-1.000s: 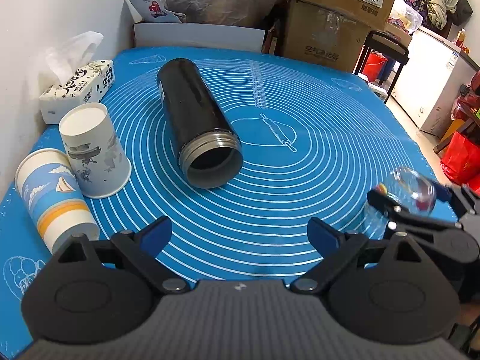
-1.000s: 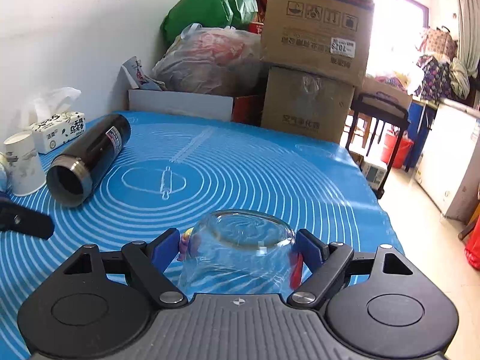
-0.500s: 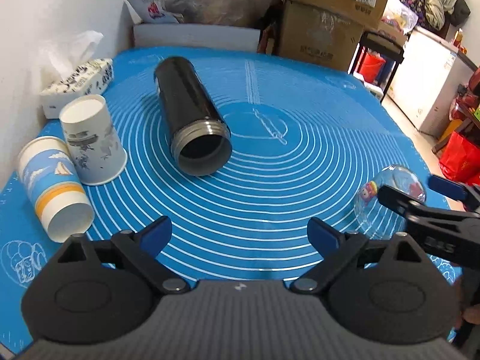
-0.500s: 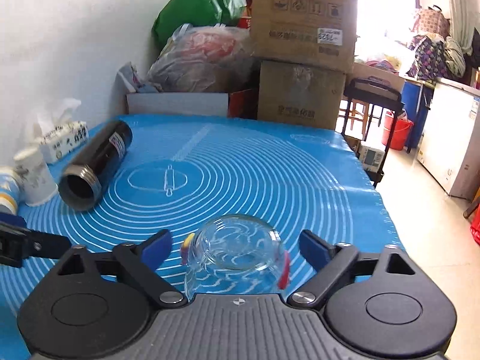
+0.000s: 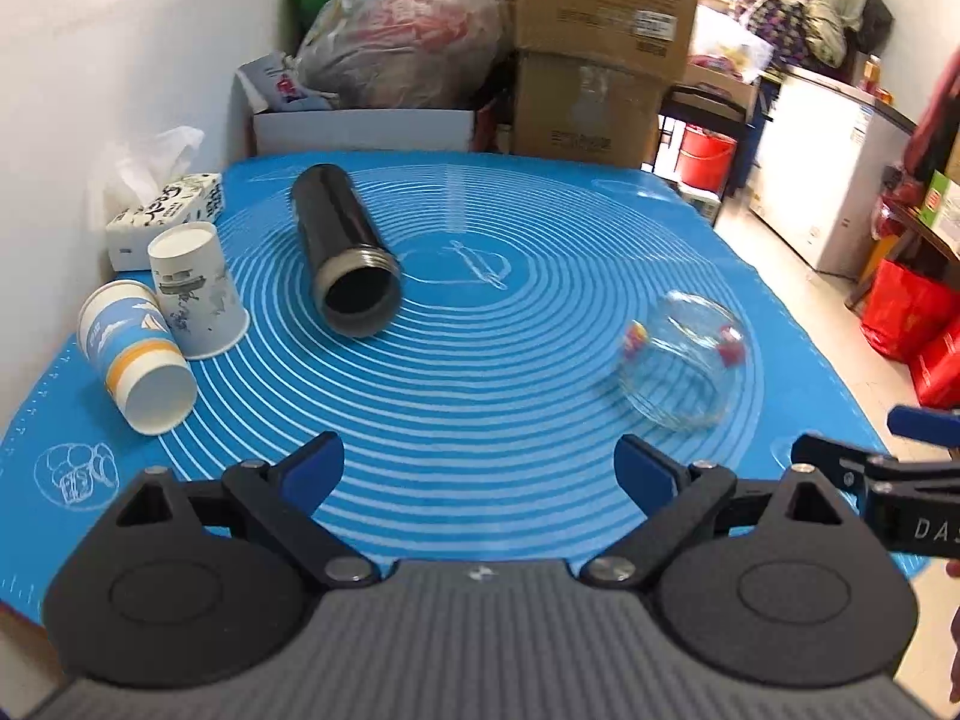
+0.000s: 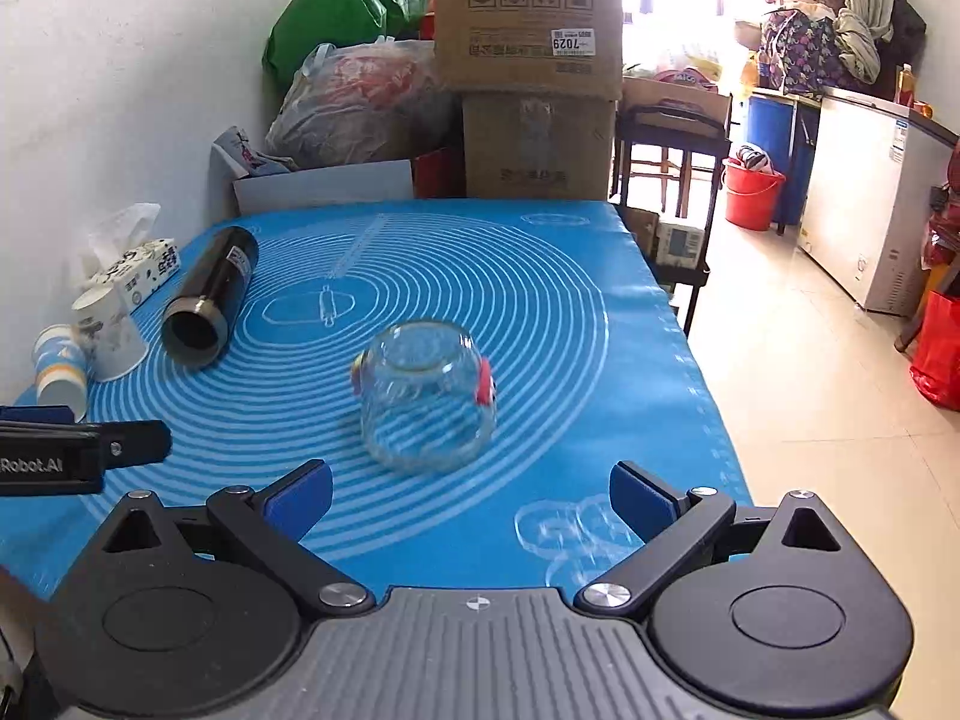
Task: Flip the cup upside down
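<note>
We see the glass cup (image 6: 427, 397) standing mouth-down on the blue mat (image 6: 540, 300) that covers the counter, just ahead of our right tongs (image 6: 471, 495), whose blue pads are spread wide and hold nothing. Our left tongs (image 5: 477, 471) are equally wide apart and empty. Well to the left lies a black flask (image 5: 348, 252) on its side, beside two paper cups (image 5: 198, 294); one seems tipped over, though the fisheye distorts it.
</note>
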The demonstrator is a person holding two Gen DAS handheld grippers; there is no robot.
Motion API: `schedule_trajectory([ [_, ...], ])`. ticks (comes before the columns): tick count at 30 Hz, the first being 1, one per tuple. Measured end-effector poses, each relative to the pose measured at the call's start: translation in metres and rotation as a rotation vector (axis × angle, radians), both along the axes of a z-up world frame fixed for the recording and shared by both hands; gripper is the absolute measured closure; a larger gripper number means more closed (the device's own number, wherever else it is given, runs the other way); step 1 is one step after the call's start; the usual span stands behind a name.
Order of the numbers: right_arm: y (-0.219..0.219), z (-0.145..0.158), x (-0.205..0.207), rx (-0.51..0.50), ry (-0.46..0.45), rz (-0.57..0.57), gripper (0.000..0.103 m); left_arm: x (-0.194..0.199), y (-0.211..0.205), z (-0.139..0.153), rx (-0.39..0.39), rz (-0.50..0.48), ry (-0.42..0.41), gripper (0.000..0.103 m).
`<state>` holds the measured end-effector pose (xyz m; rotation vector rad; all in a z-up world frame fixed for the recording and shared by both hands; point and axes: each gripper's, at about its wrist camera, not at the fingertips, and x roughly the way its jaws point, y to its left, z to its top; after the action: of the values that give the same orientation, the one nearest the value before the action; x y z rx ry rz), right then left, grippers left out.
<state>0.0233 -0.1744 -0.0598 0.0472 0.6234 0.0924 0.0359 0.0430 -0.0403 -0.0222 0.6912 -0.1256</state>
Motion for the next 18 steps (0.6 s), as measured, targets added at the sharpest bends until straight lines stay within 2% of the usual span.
schedule_trajectory([
  [9, 0.000, 0.005, -0.051, -0.037, -0.045, 0.021, 0.003, -0.035, -0.009, -0.002, -0.002, -0.013, 0.006, 0.007],
  [18, 0.000, 0.005, -0.070, -0.025, -0.040, 0.033, 0.006, -0.049, -0.011, -0.004, 0.017, -0.016, 0.018, 0.007],
])
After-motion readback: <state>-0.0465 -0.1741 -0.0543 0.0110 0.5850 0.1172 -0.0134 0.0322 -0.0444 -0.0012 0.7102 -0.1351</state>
